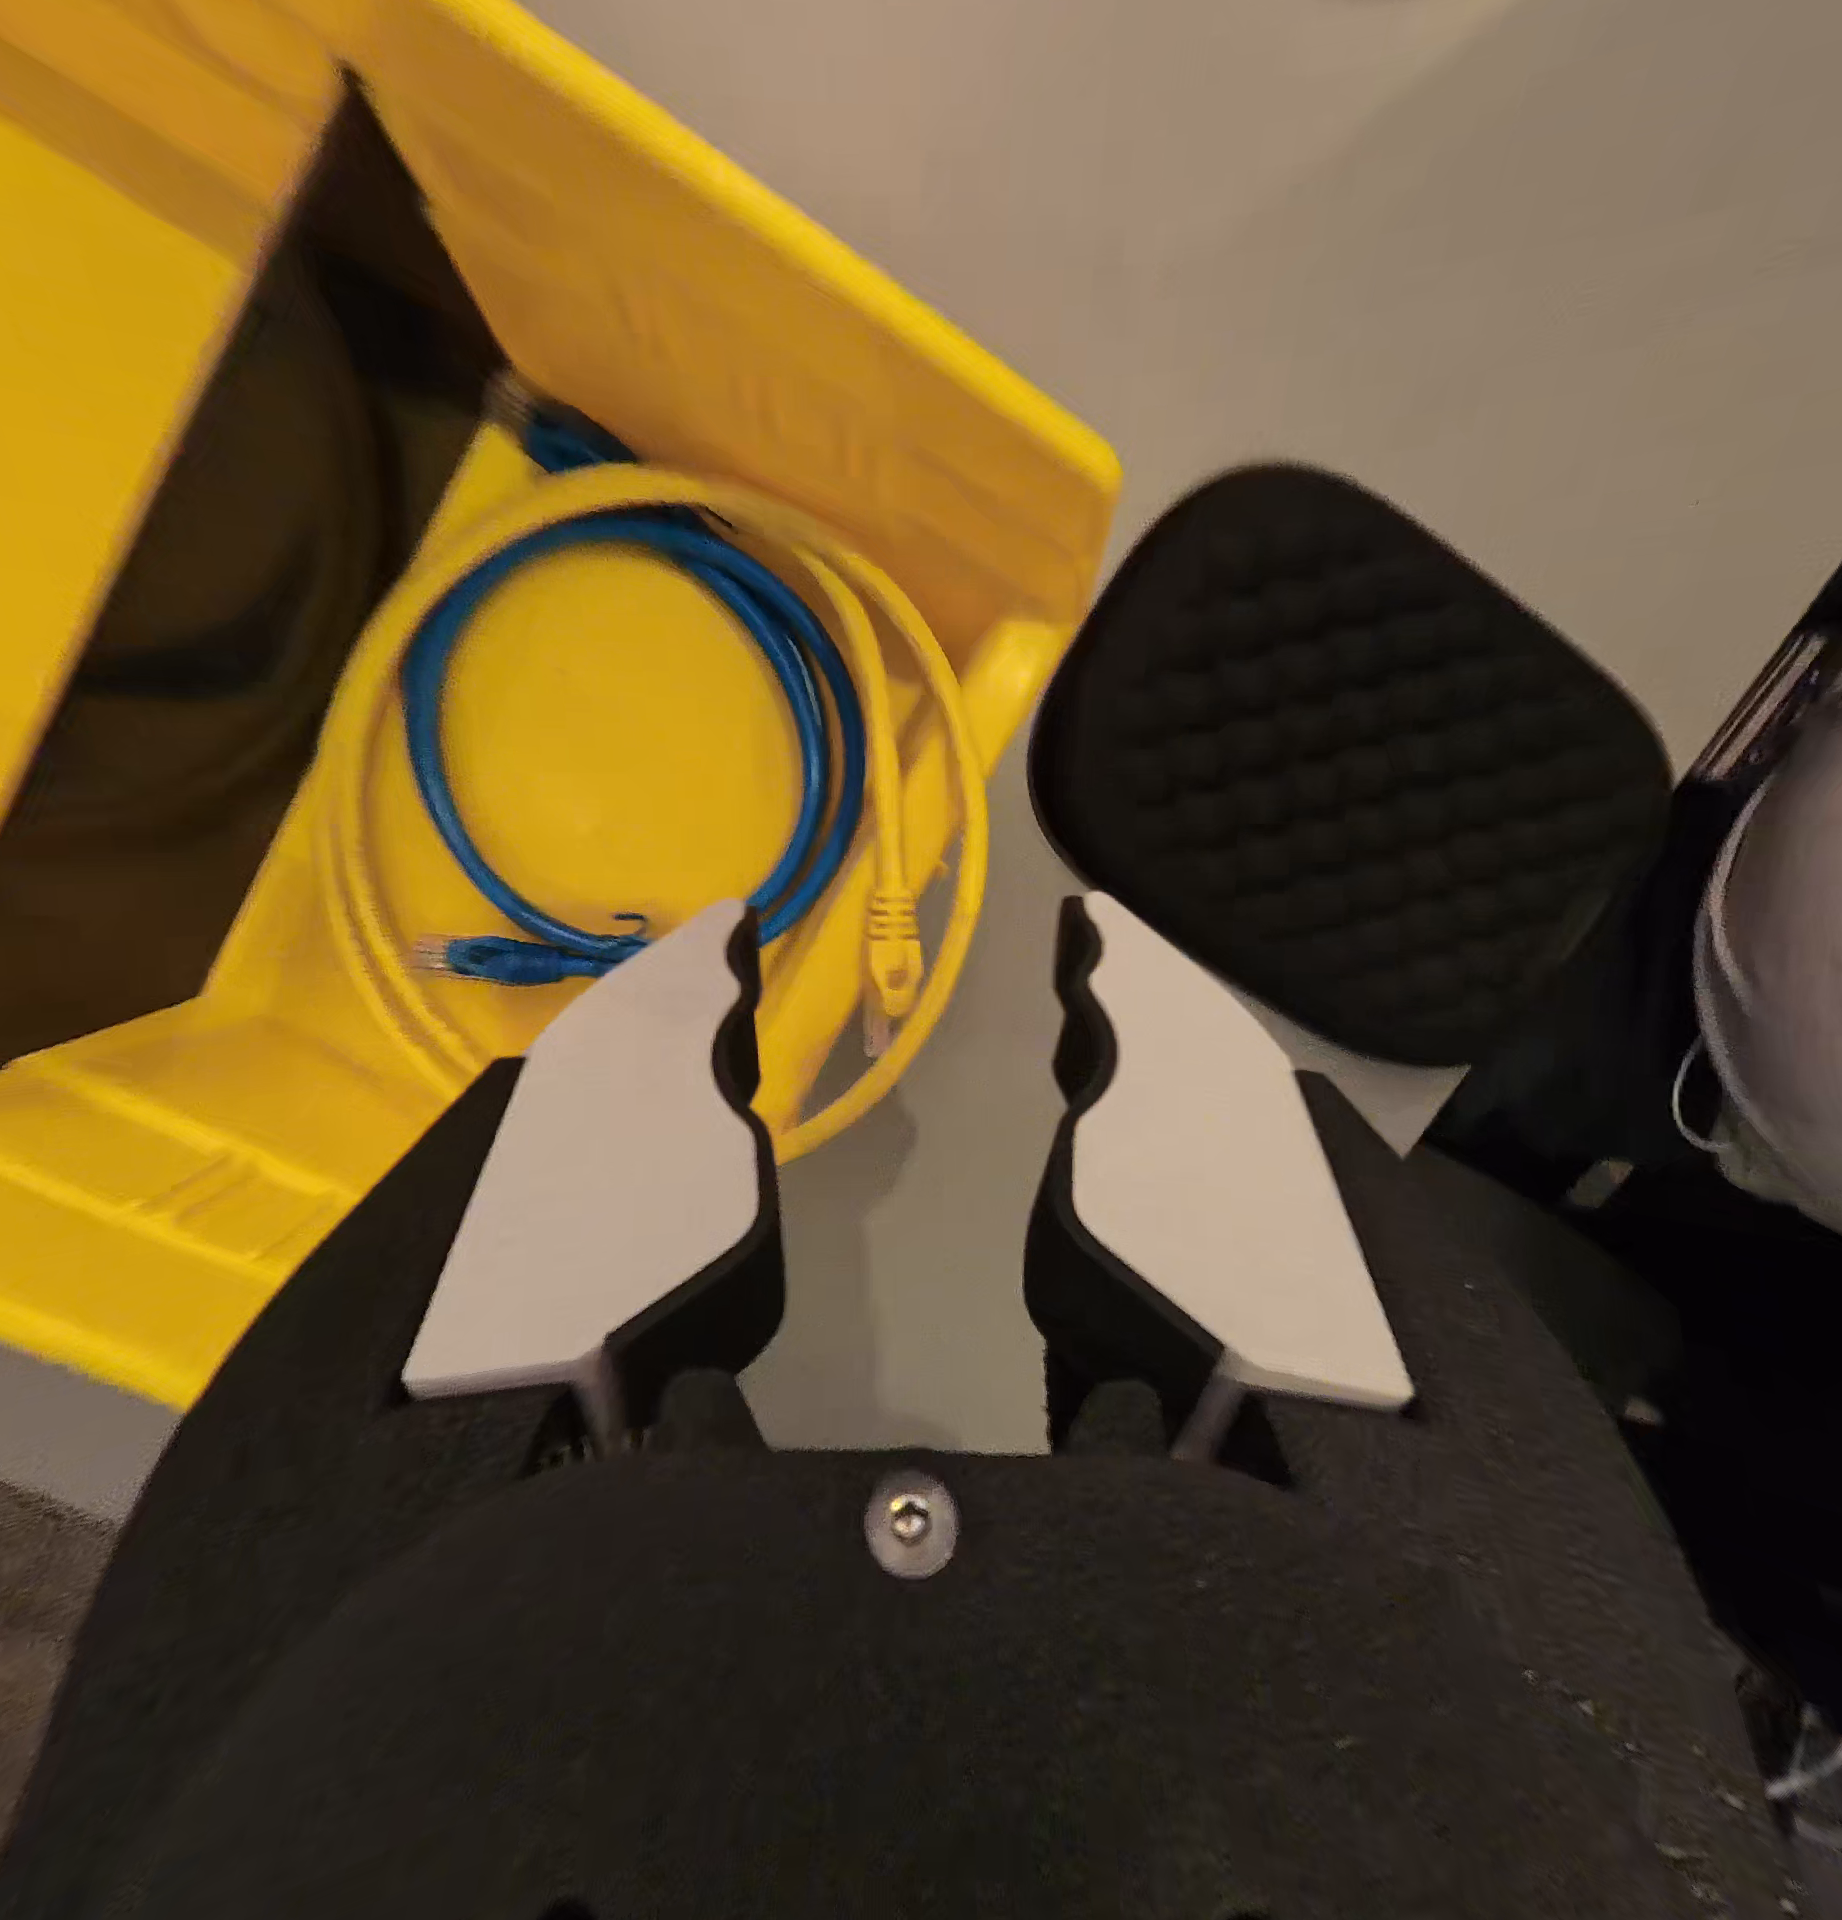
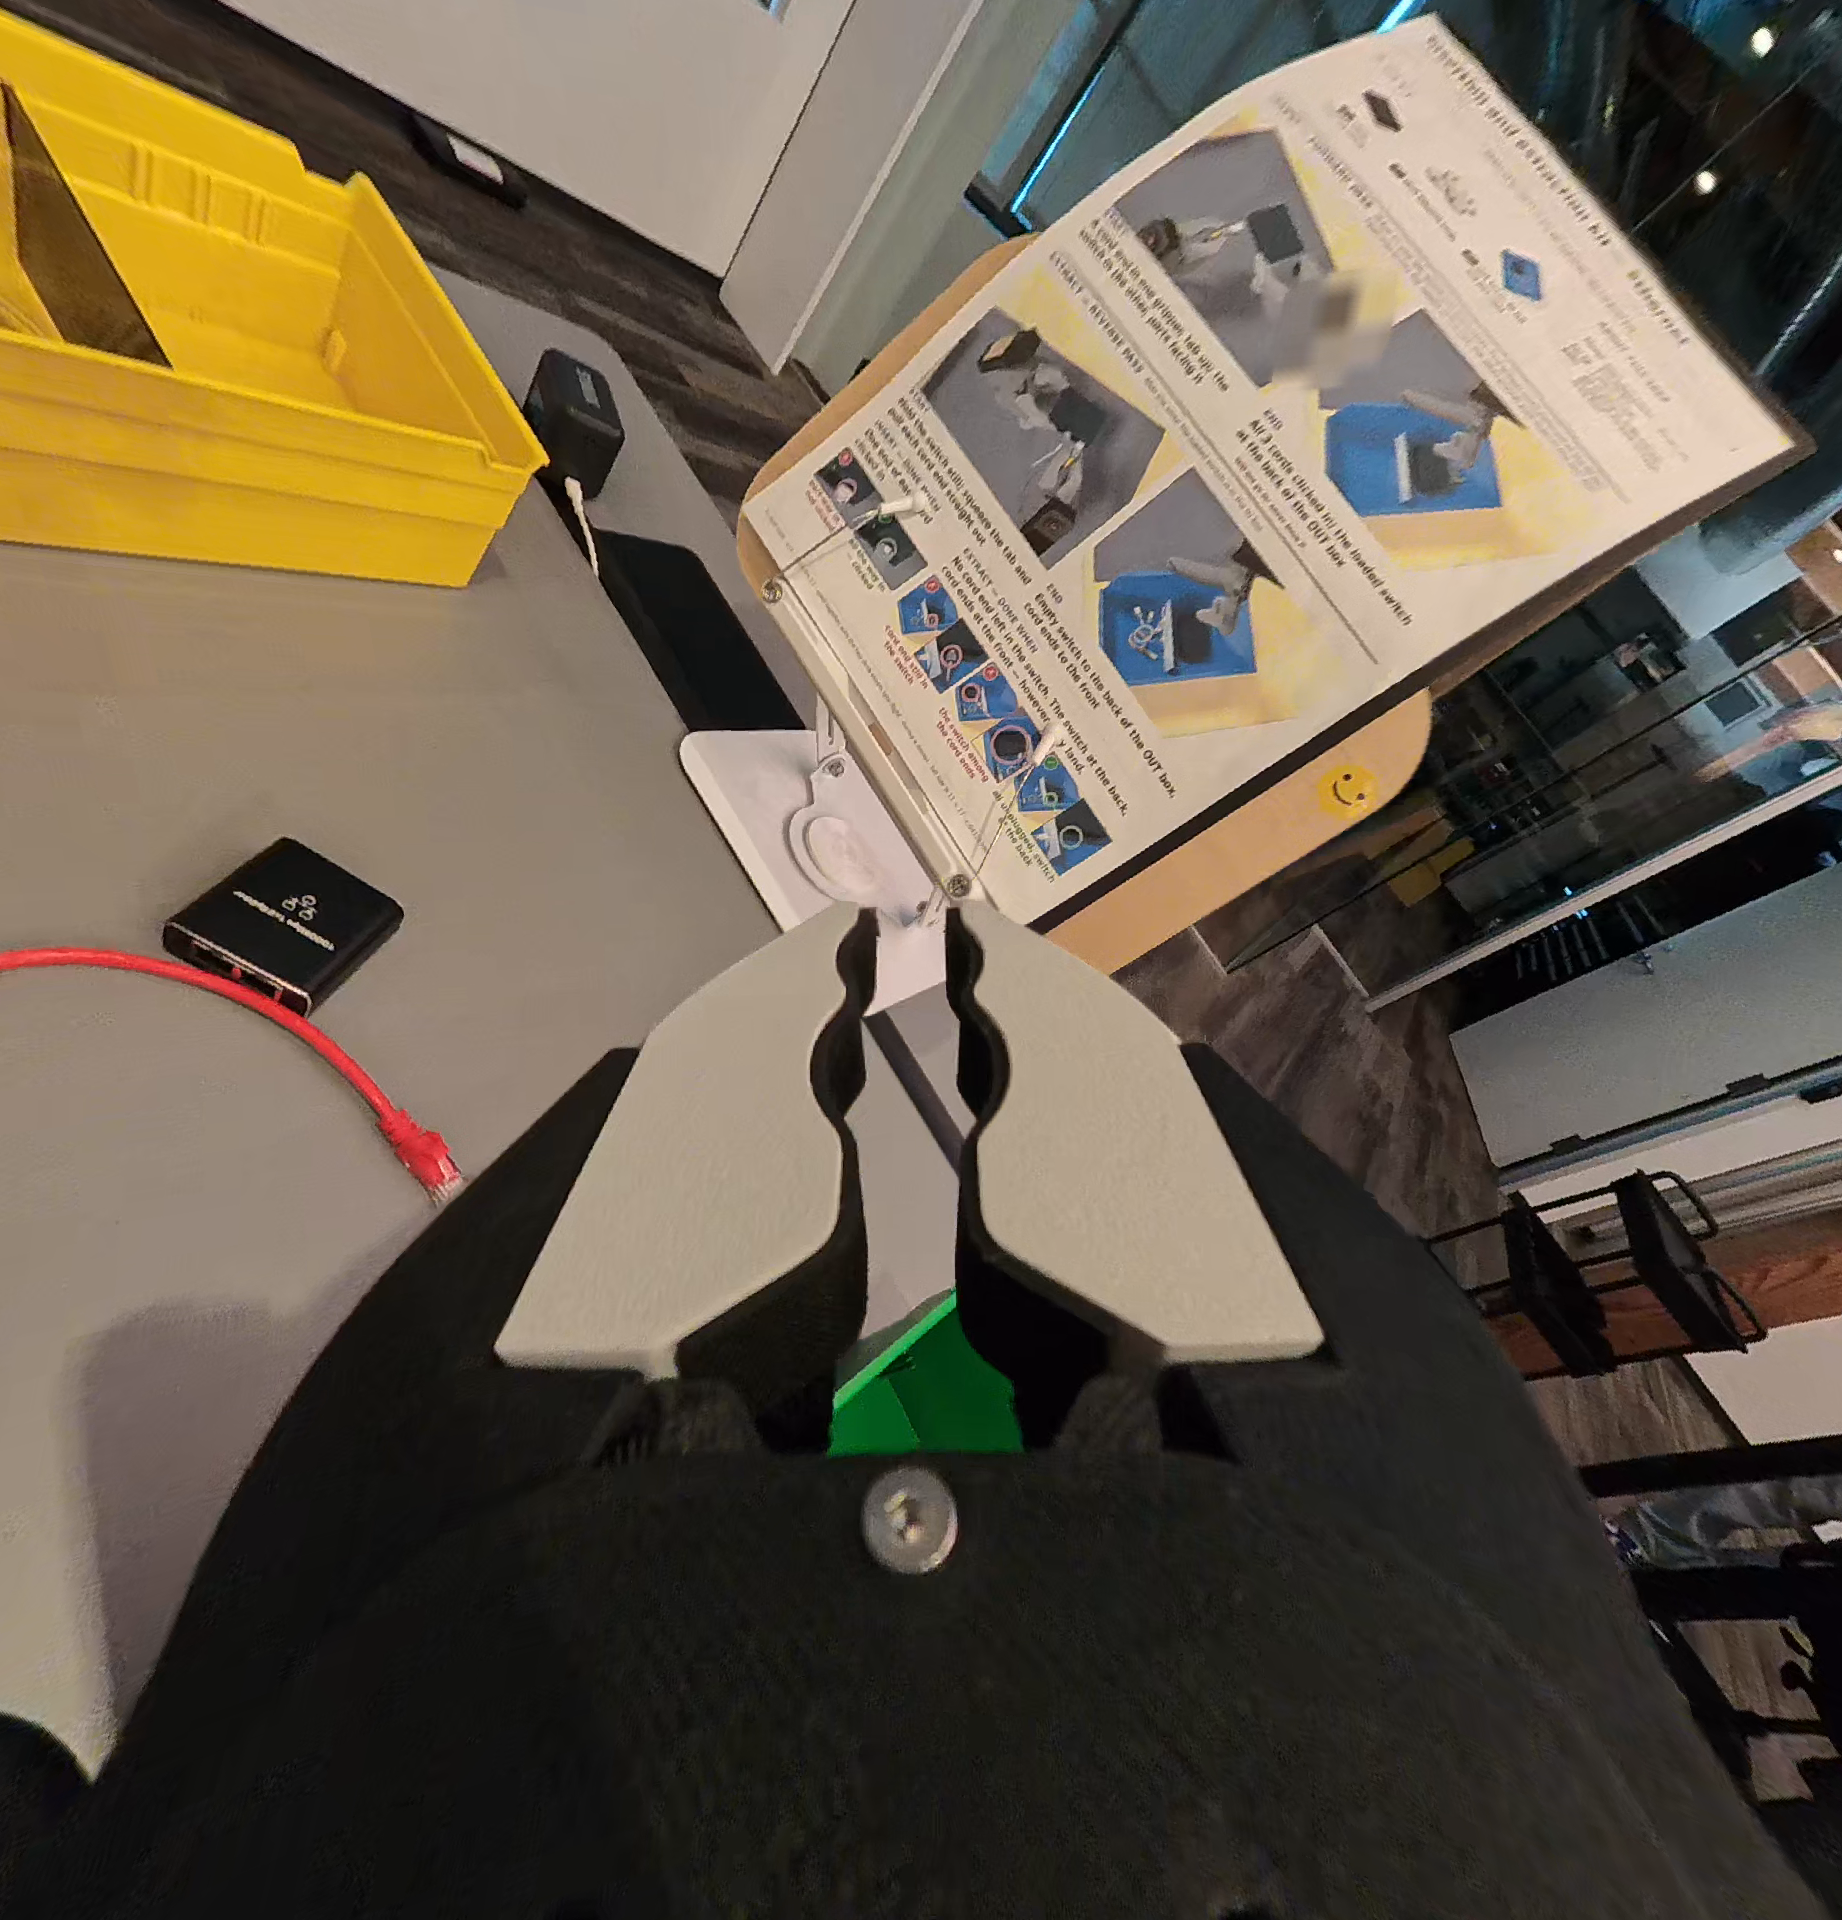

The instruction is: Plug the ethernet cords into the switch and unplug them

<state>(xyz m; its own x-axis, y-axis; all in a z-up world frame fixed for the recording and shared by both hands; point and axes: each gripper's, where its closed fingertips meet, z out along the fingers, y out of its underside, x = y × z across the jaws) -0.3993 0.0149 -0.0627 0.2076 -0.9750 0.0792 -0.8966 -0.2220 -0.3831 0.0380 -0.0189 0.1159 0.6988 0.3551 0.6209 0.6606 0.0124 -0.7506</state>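
Left wrist view first: we see our left gripper (image 1: 909, 925) with its fingers spread wide and nothing between them, hanging over the corner of a yellow bin (image 1: 751, 312) on a pale grey table (image 1: 1416, 260). Inside the bin lie a coiled blue ethernet cord (image 1: 626, 727) with its plug (image 1: 481, 954) just beside our left fingertip (image 1: 688, 987), and a coiled yellow ethernet cord (image 1: 896, 914) whose plug points down between the fingertips without touching either pad. A dark divider (image 1: 273, 520) stands in the bin, and a black quilted cushion (image 1: 1343, 758) sits to the right. We can read no brand or writing here – the picture is blurred

Right wrist view: our right gripper (image 2: 904, 935) has its fingers only narrowly apart and bare, above the table edge. The black switch (image 2: 285, 923) lies on the table, well apart to the left, with small white printing on top, and a red ethernet cord (image 2: 169, 977) runs into its port; the cord's free plug (image 2: 423, 1148) rests near the gripper body. Ahead stands a printed instruction sheet (image 2: 1260, 416) on a tan board (image 2: 1260, 831) bearing a yellow smiley sticker (image 2: 1348, 790) – text and photos cover the page. The yellow bin shows at upper left
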